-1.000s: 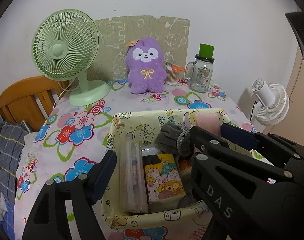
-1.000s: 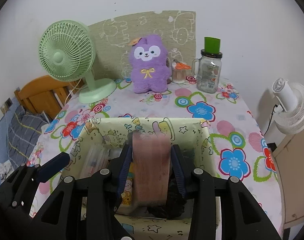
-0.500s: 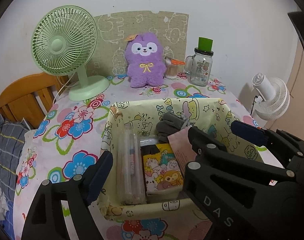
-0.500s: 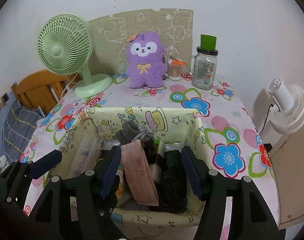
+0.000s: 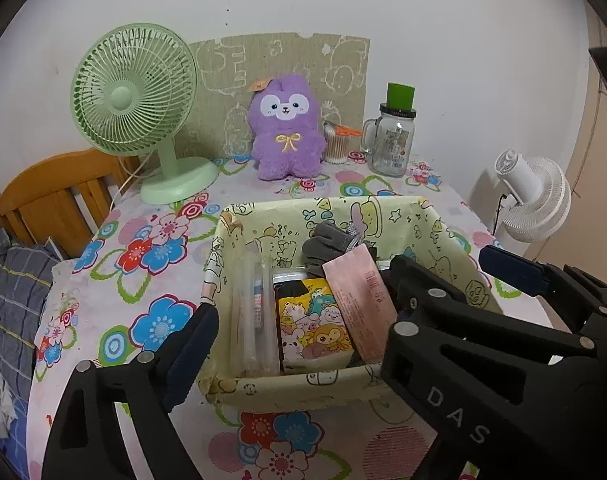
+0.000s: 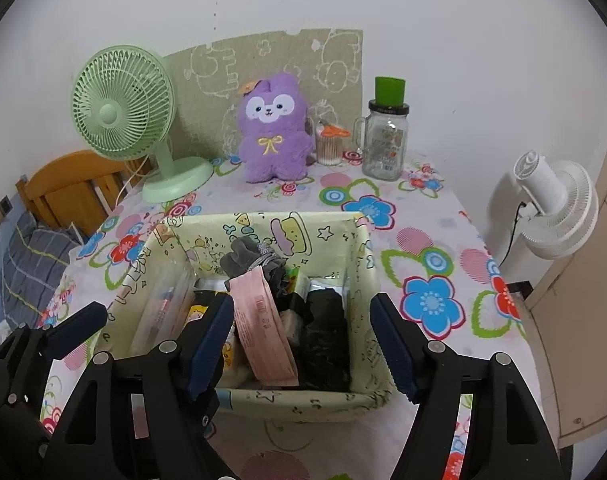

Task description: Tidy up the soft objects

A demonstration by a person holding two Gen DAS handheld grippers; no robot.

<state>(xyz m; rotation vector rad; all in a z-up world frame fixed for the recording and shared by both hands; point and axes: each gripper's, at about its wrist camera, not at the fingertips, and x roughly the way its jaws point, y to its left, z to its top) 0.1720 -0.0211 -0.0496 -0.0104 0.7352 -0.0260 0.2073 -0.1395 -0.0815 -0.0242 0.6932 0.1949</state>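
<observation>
Both pairs of jaws stand released: the right gripper [image 6: 303, 344] has just been opening and its pads no longer press the pink packet [image 6: 265, 332], which leans between them inside the fabric basket [image 6: 303, 400]; the left gripper [image 5: 299, 344] has also been spreading, with only the basket's near-left corner in front of it and nothing grasped. The packet rests tilted against the grey gloves [image 6: 249, 262] and the dark bundle [image 6: 327, 336], propped by its neighbours rather than lying flat, probably because the basket is already crowded. A cartoon-print pack [image 5: 315, 328] and clear tubes [image 5: 253, 312] fill the left half. The purple plush [image 6: 273, 128] sits well apart at the back of the flowered tablecloth [image 6: 431, 264], between the green fan [image 6: 123, 112] and the glass jar [image 6: 385, 144], seemingly the soft item left to collect next
</observation>
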